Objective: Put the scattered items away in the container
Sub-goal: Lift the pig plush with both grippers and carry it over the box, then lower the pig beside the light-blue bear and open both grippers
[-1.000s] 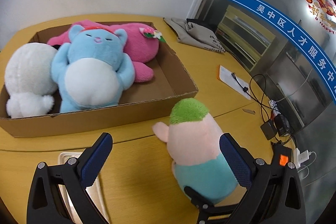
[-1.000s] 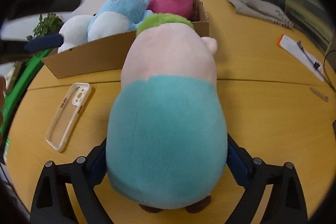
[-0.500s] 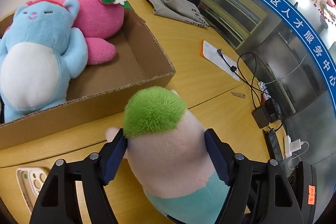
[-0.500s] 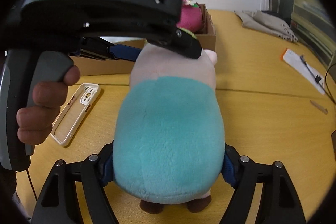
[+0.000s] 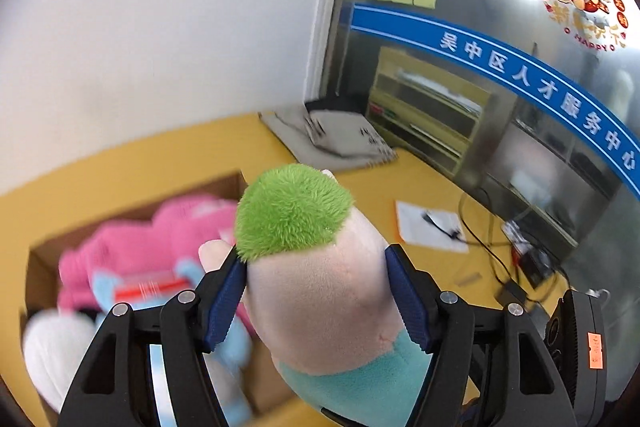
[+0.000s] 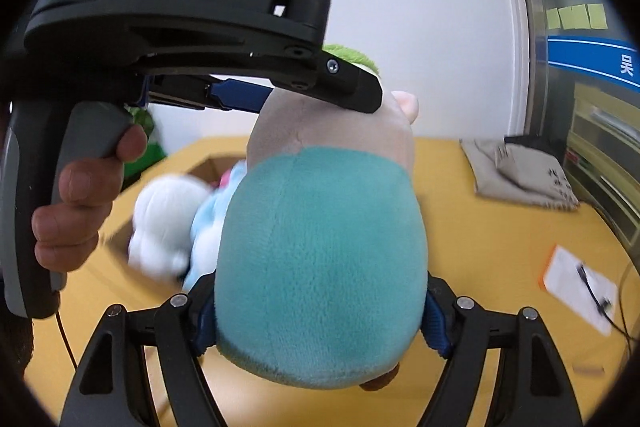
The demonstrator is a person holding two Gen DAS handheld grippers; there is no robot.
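Observation:
A plush toy with green hair (image 5: 292, 211), a pink head and a teal body (image 6: 320, 259) hangs in the air above the yellow table (image 6: 480, 227). My left gripper (image 5: 316, 267) is shut on its pink head, the blue pads (image 5: 224, 295) pressing both sides. My right gripper (image 6: 320, 307) is shut on its teal body lower down. Beyond and below lies the cardboard box (image 5: 132, 211) holding a pink plush (image 5: 160, 227), a blue plush (image 5: 116, 291) and a white plush (image 5: 52, 347). In the right wrist view the white plush (image 6: 164, 219) and the box (image 6: 208, 163) show left of the toy.
A folded grey cloth (image 5: 340, 139) lies at the table's far edge by the wall. A white paper with a small cable (image 5: 430, 231) and chargers with wires (image 5: 532, 267) sit to the right. A glass partition (image 5: 520, 87) stands behind. A hand (image 6: 80, 207) holds the left gripper's handle.
The left gripper moved over to the toy and shut on its head; the right one tightened on the body. Both then rose with the toy off the table toward the box.

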